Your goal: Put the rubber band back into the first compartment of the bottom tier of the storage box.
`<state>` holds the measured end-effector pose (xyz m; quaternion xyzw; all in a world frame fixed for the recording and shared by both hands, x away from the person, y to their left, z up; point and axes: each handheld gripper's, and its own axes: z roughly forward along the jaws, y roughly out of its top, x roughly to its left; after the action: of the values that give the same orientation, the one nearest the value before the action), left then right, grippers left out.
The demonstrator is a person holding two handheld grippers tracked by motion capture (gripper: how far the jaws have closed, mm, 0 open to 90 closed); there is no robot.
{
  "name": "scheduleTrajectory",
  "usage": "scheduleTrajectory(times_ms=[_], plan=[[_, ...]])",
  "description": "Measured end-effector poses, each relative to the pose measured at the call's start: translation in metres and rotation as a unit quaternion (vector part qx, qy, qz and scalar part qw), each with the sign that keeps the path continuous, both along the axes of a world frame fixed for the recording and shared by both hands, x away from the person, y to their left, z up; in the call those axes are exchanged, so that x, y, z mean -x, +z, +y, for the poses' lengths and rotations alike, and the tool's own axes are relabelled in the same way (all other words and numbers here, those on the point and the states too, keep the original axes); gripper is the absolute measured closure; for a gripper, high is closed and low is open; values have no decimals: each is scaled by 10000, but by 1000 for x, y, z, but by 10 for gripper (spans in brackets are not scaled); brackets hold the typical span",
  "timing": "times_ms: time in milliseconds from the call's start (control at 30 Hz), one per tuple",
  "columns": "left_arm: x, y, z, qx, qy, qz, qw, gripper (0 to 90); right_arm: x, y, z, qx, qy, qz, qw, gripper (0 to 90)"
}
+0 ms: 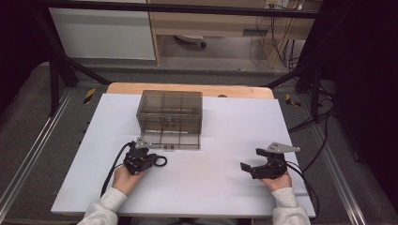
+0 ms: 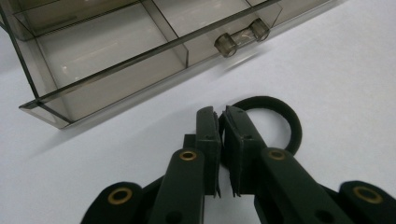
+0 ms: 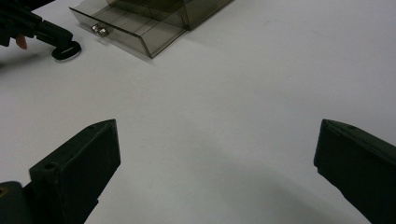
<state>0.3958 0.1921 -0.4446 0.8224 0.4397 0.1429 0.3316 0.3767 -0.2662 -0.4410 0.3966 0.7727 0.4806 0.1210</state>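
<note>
Surface: a white board (image 1: pixel 225 187) covering a wooden table (image 1: pixel 187 88), whose light wood edge shows along the far side.
Organizer: a smoky, see-through drawer box (image 1: pixel 170 112) stands on the board toward its far side, left of the middle (dividers show through its walls).
Drawer: its bottom drawer (image 2: pixel 112 65) is pulled out toward the person, resting low over the board, with a clear bar handle (image 2: pixel 243 37) on its front.
Ring: a black ring (image 2: pixel 275 121) lies flat on the board just in front of the open drawer.

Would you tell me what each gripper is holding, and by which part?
The left gripper is closed on the near rim of the black ring. The right gripper, jaws wide open, holds nothing.
</note>
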Motion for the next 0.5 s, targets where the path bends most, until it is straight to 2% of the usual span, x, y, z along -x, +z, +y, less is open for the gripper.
scheduleTrajectory(times_ms=[500], plan=[[-1, -1, 1, -55, -135, -36, 9999, 852, 0, -1, 1, 30, 13, 23, 10000, 11]])
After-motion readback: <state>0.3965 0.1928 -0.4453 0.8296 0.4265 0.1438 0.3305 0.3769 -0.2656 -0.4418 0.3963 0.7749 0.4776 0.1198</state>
